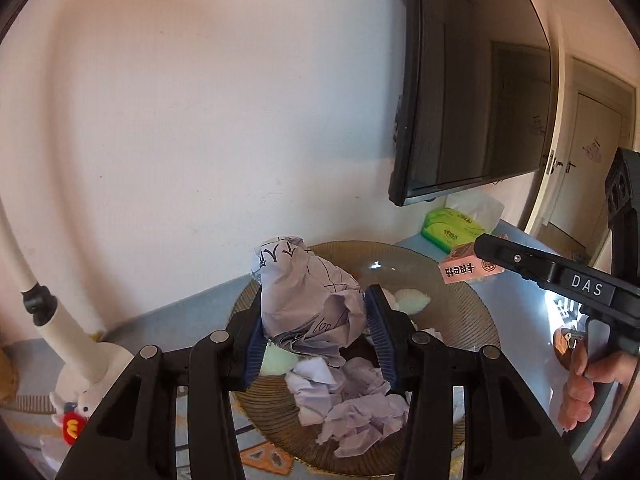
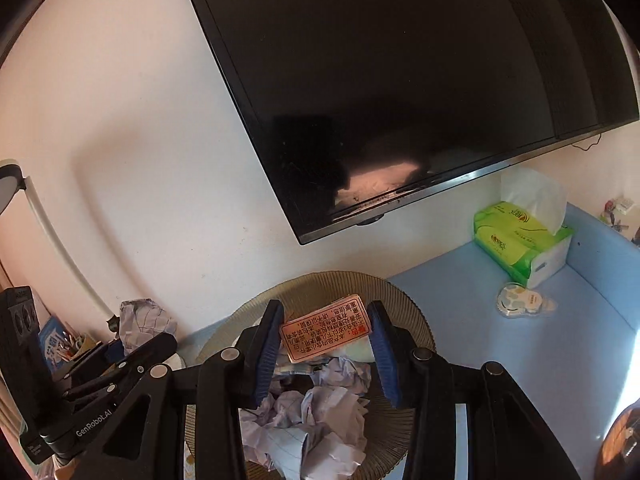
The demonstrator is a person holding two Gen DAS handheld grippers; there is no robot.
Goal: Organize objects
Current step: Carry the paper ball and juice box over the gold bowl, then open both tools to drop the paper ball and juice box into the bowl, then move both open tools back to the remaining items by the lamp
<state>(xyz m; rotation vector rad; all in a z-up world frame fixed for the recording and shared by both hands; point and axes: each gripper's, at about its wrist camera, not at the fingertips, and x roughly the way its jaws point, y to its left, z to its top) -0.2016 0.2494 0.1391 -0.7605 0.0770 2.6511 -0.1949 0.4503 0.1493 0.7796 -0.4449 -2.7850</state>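
Observation:
My left gripper point(image 1: 316, 300) is shut on a crumpled ball of lined paper point(image 1: 308, 288) and holds it above a ribbed brownish glass plate point(image 1: 474, 316). Several crumpled papers point(image 1: 352, 408) and pale green lumps lie on that plate. Entering from the right, my right gripper point(image 1: 482, 248) is shut on a small pink packet point(image 1: 464, 271) over the plate's far rim. In the right wrist view the packet point(image 2: 325, 334) with its red-printed label sits between the blue pads of the right gripper point(image 2: 326, 312), above the plate point(image 2: 414, 314) and its paper heap point(image 2: 316, 416). The left gripper point(image 2: 166, 342) and its paper ball point(image 2: 142, 318) appear at left.
A black TV point(image 2: 400, 80) hangs on the wall just above the plate. A green tissue pack point(image 2: 524, 240) and a round white item point(image 2: 520, 300) lie on the blue tabletop point(image 2: 520, 360) at right. A white lamp stand point(image 1: 44, 308) with a bunny toy point(image 1: 80, 408) stands left. A person's hand point(image 1: 580, 384) grips the right handle.

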